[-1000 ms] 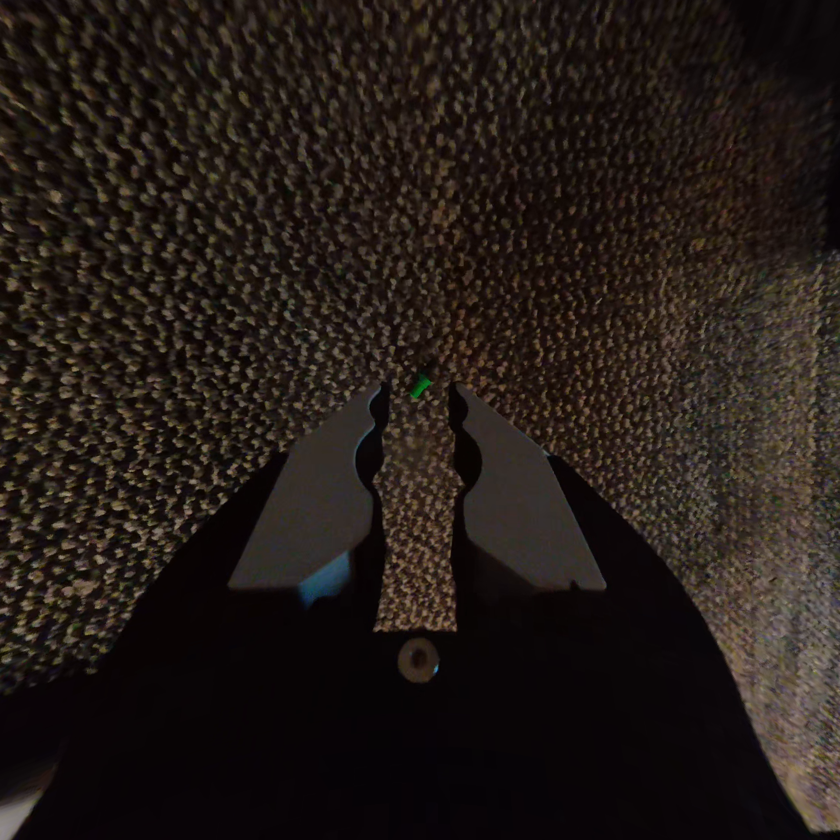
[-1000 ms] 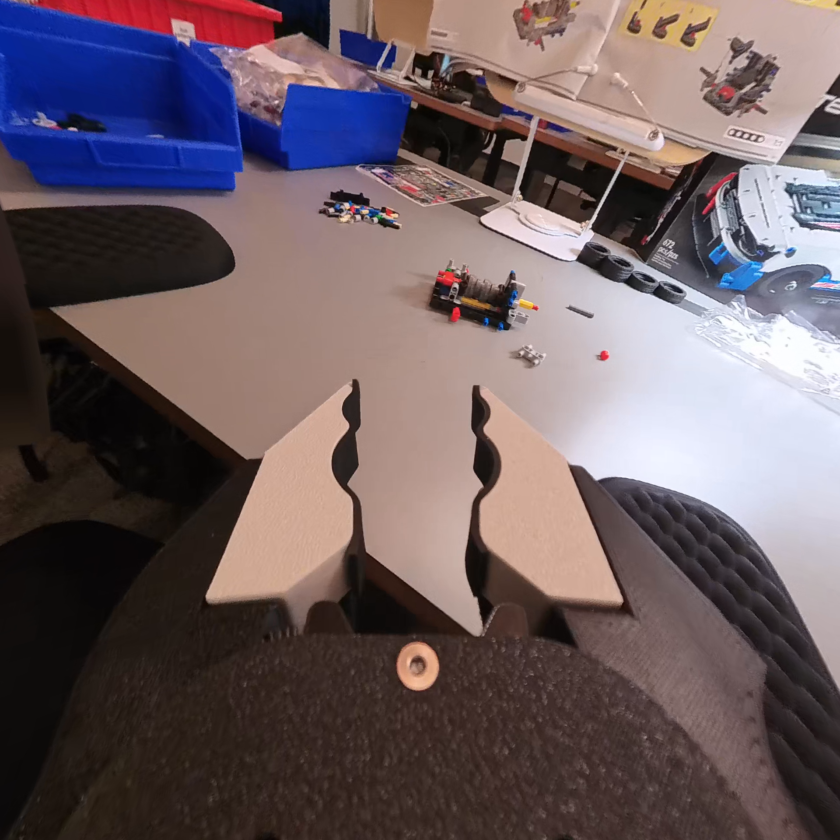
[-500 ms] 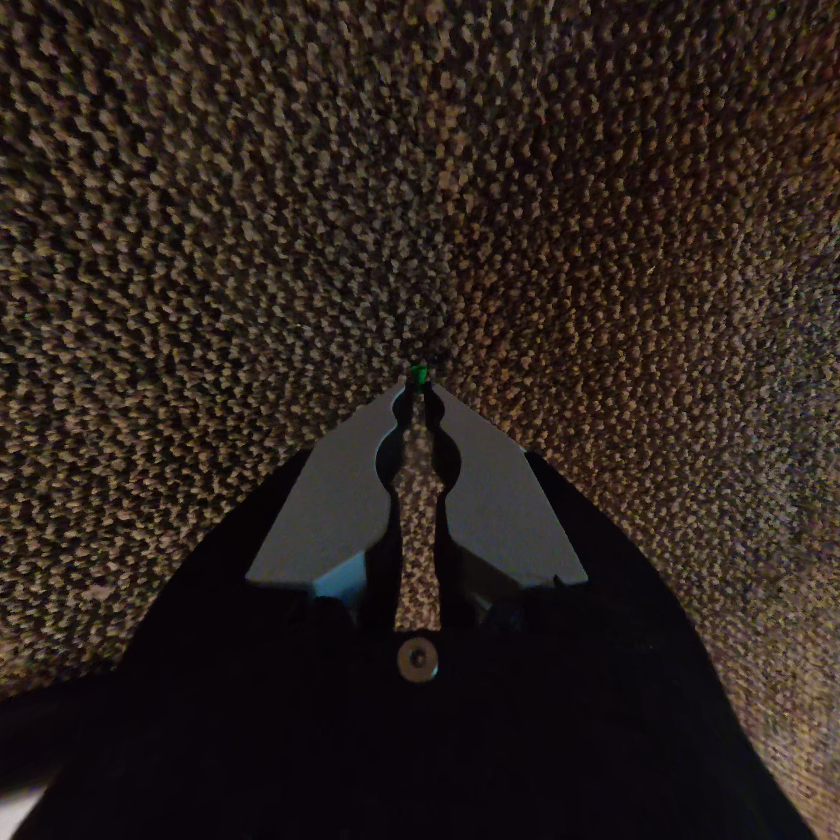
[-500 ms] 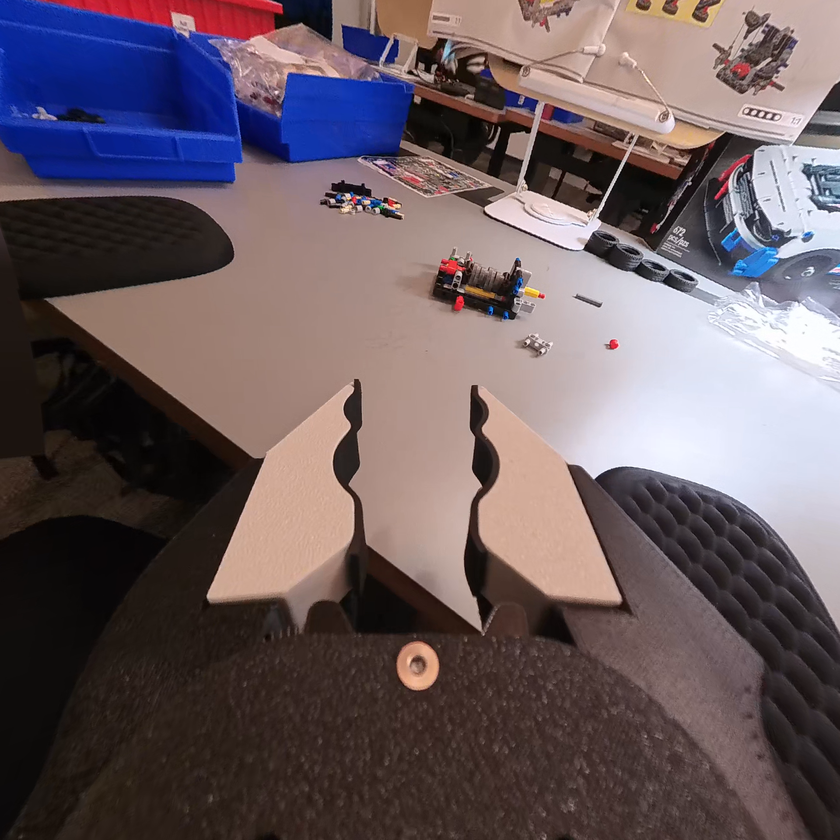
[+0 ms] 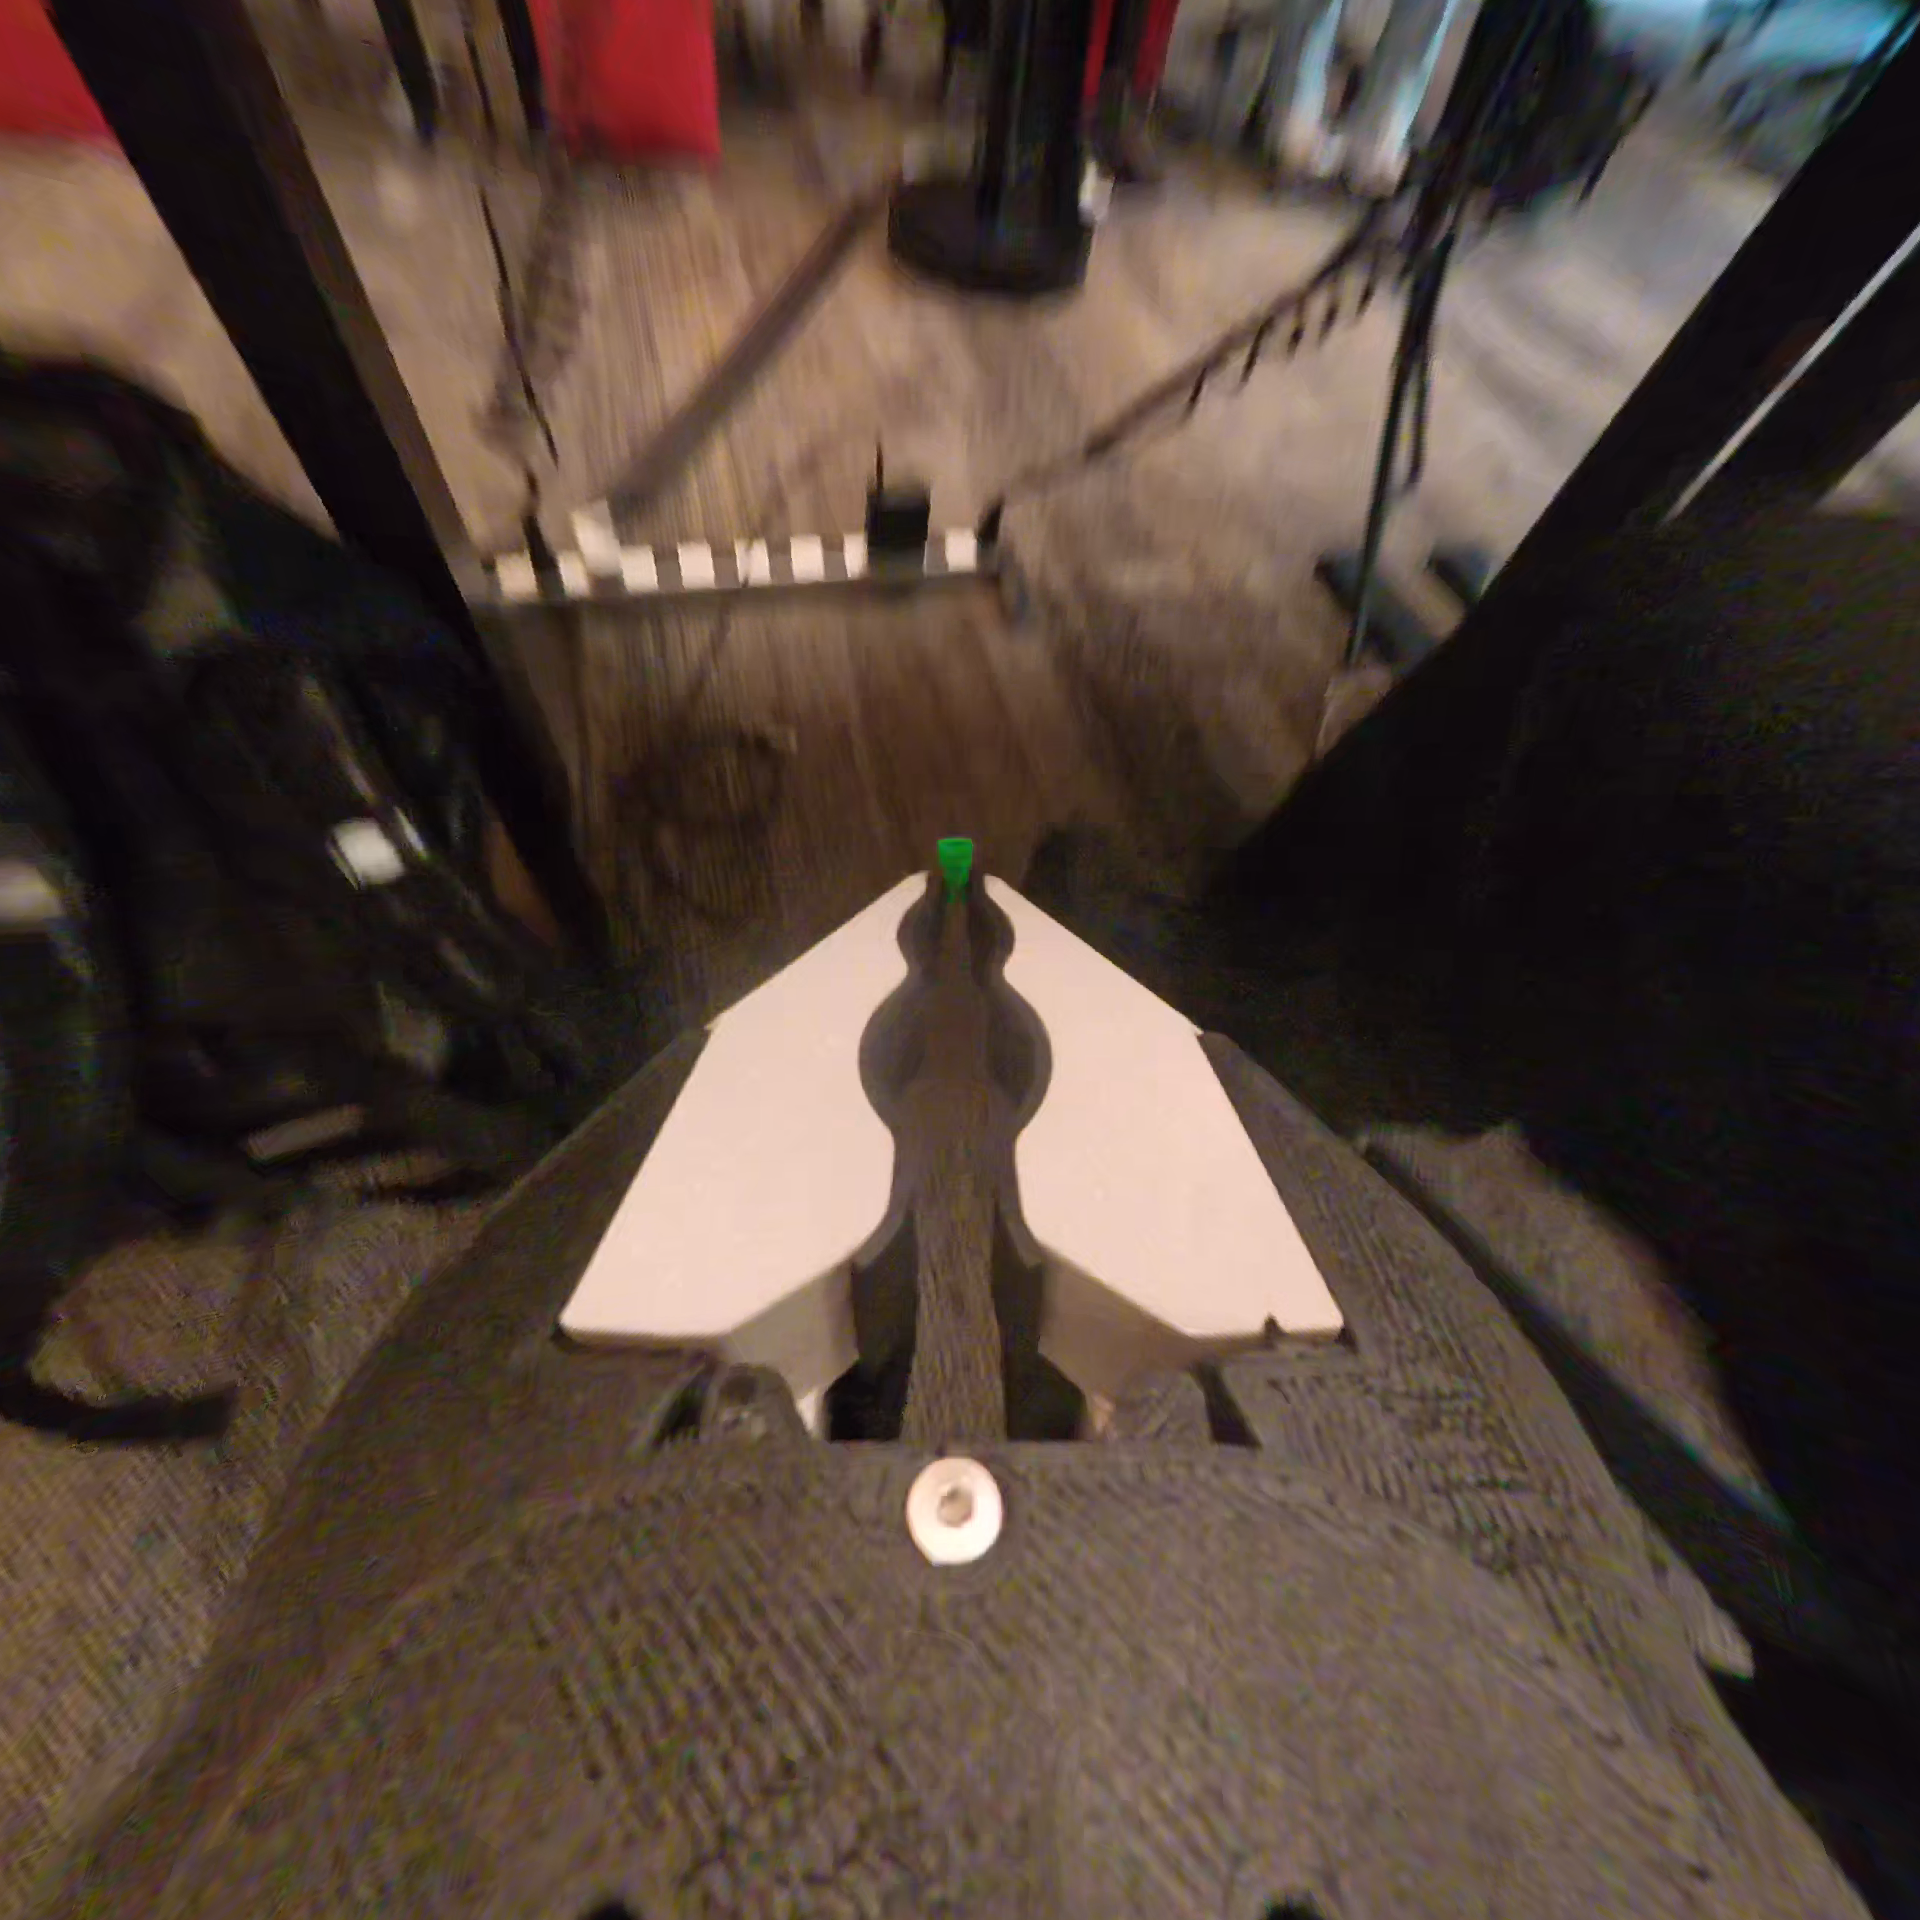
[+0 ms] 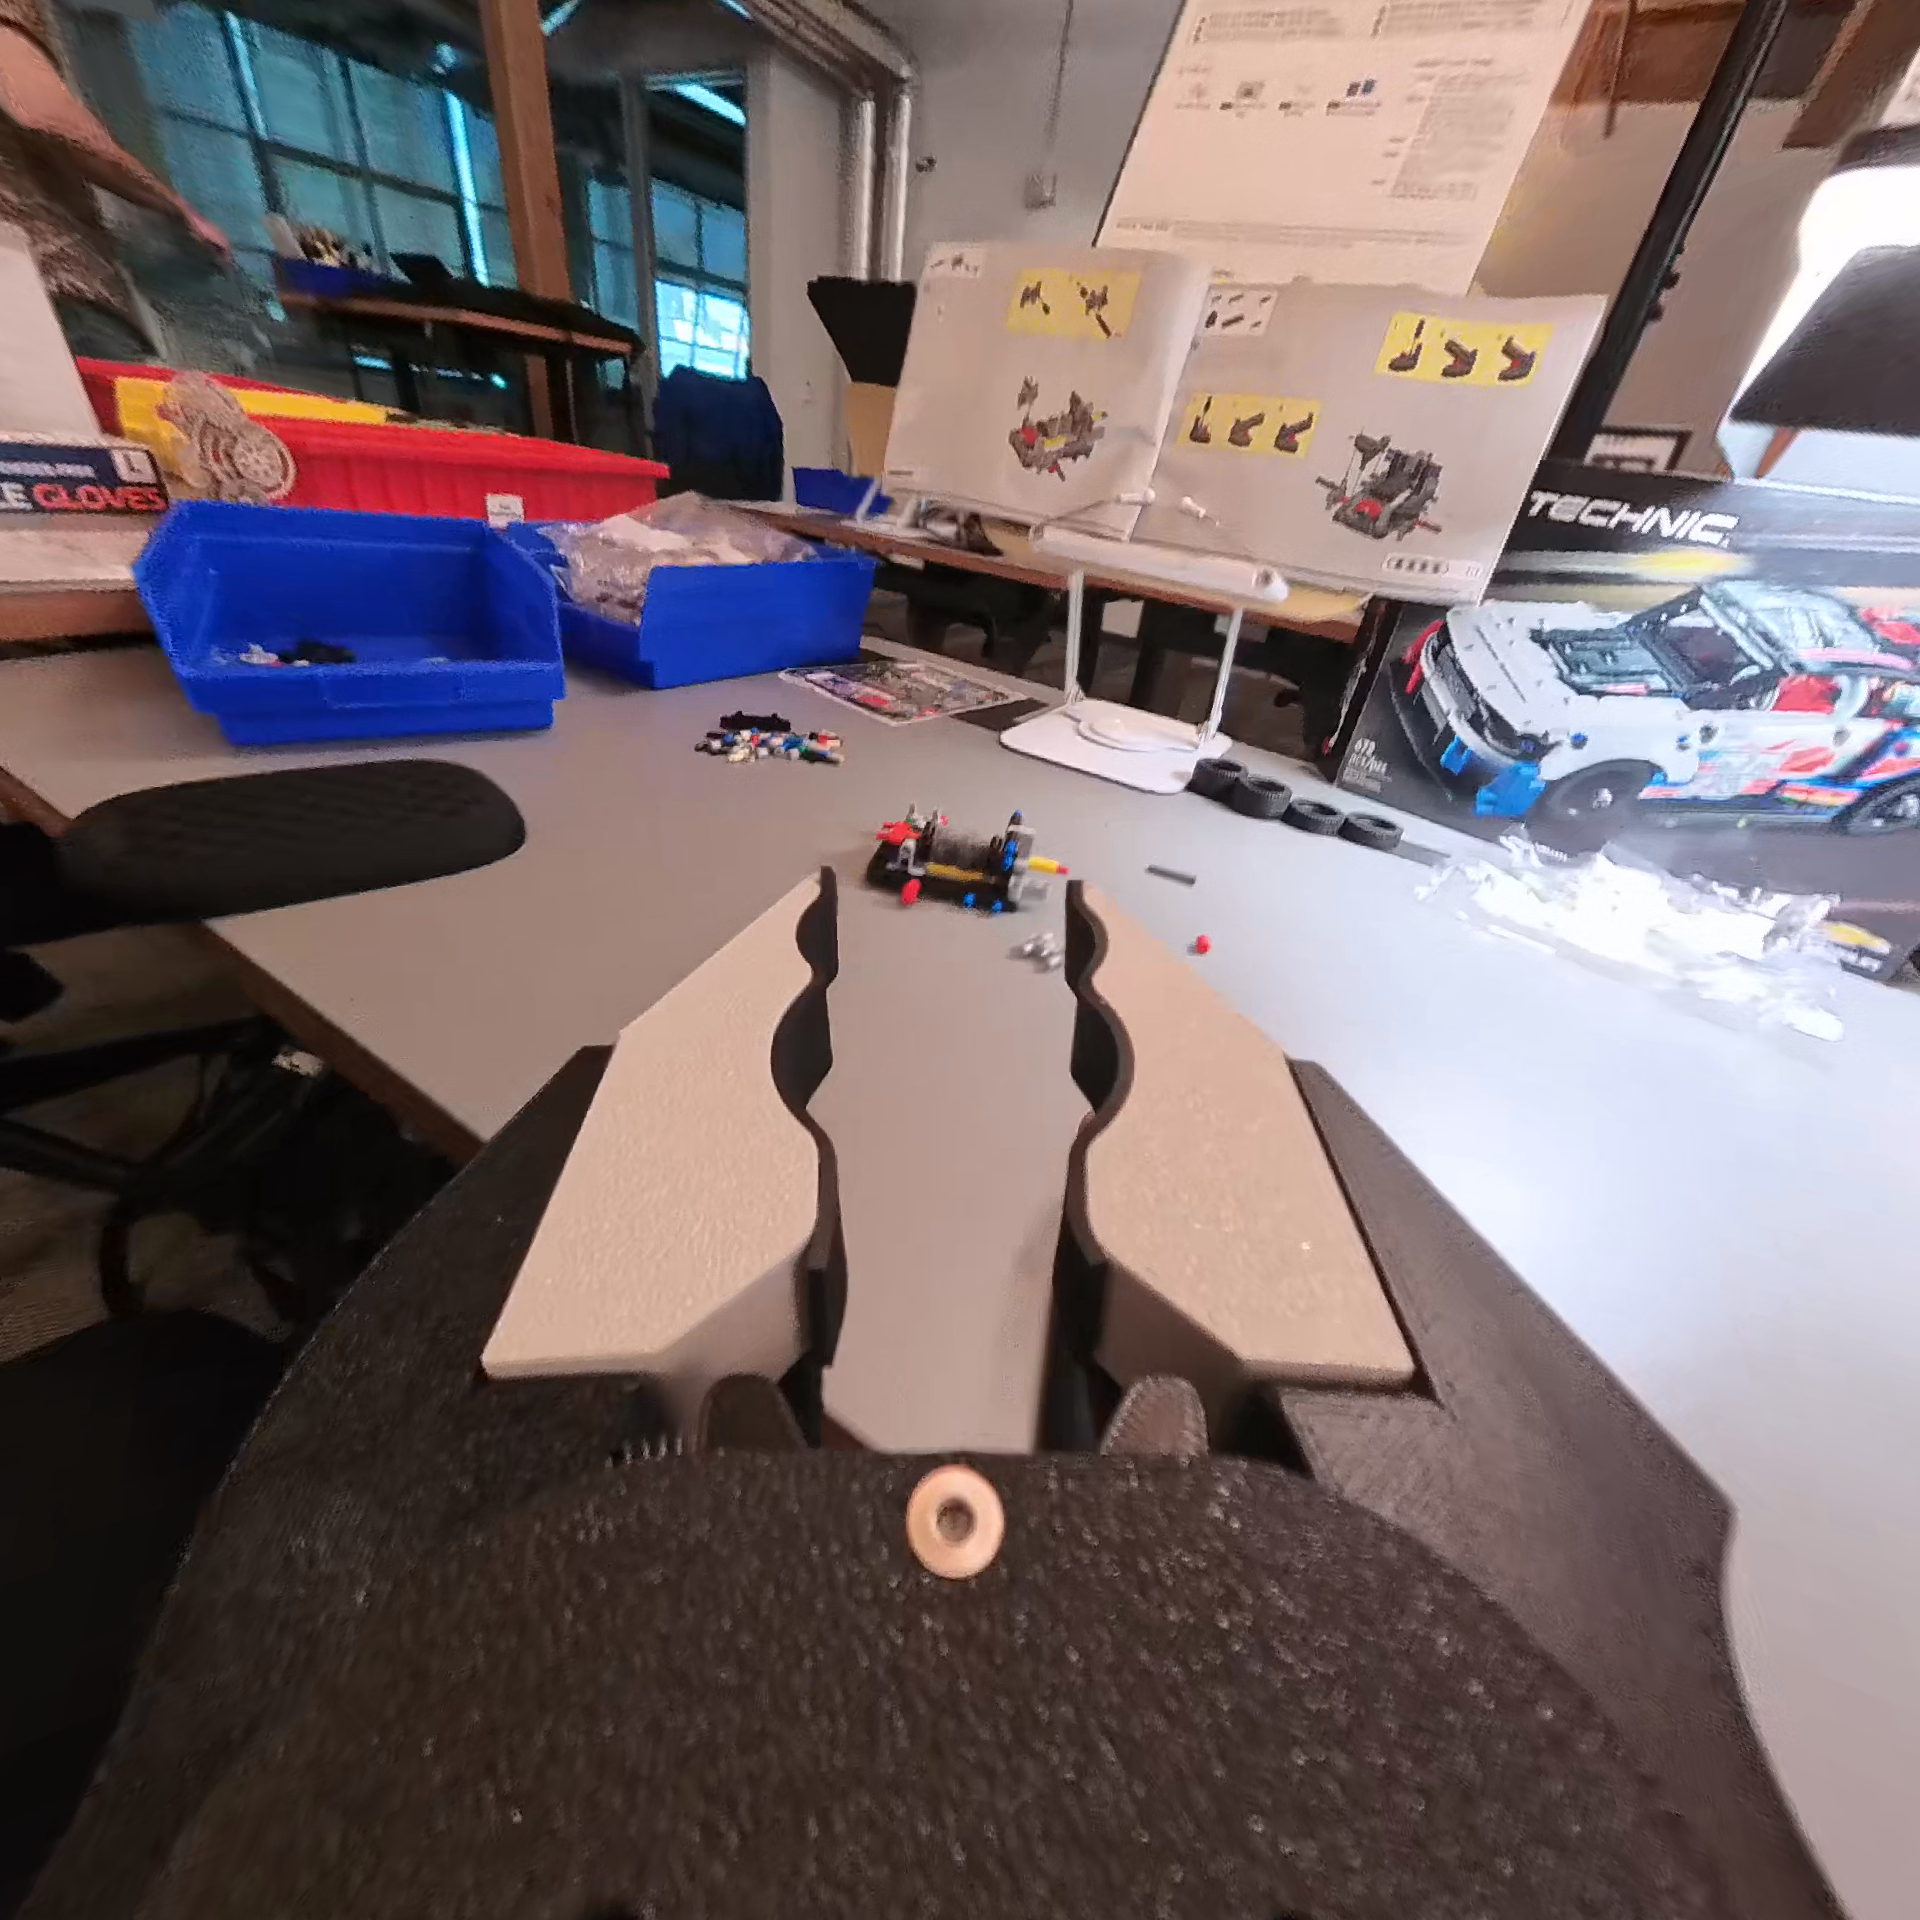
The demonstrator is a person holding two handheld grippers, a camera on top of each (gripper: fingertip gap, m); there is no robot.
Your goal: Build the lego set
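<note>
A: The left gripper [image 5: 954,896] has its pale fingertips pinched on a tiny bright green plastic peg [image 5: 954,862], which pokes out just past the tips, low over speckled carpet [image 5: 135,1558] under a table.

B: And the right gripper [image 6: 948,902]?

A: Spread apart, holding nothing, above the near edge of the grey tabletop [image 6: 1455,1195]. Beyond its tips sits the small half-built lego assembly [image 6: 961,860], black and grey with red, blue and yellow bits.

B: What is hard to read?

A: The left wrist view is smeared by motion; the dark bag-like mass [image 5: 208,831] and the black slanted legs [image 5: 270,312] are only rough shapes. I cannot tell the peg's exact form.

B: Around the assembly?

A: A small grey piece [image 6: 1039,948] and a red stud [image 6: 1202,943] to its right, a heap of loose mixed pieces [image 6: 774,743] behind, four black tyres [image 6: 1299,808] in a row, two blue plastic bins [image 6: 353,623], an open instruction booklet on a white stand [image 6: 1195,436], and the set's box [image 6: 1683,675]. Nothing lies between the open fingers and the assembly.
</note>
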